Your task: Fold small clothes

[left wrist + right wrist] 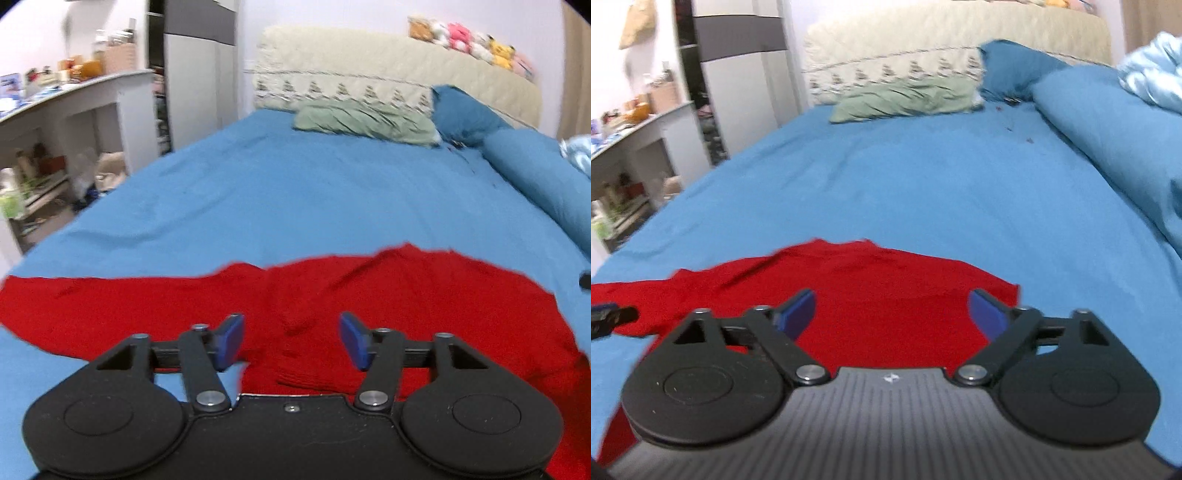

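A red knitted garment lies spread on the blue bedsheet, one sleeve stretched out to the left. My left gripper is open and empty, hovering just above the garment near its lower middle. In the right wrist view the same red garment lies below my right gripper, which is open wide and empty above the garment's right part. The tip of the left gripper shows at the left edge of the right wrist view.
A green pillow, a blue pillow and a rolled blue duvet lie at the bed's head and right side. A cream headboard carries plush toys. A white desk with clutter stands left of the bed.
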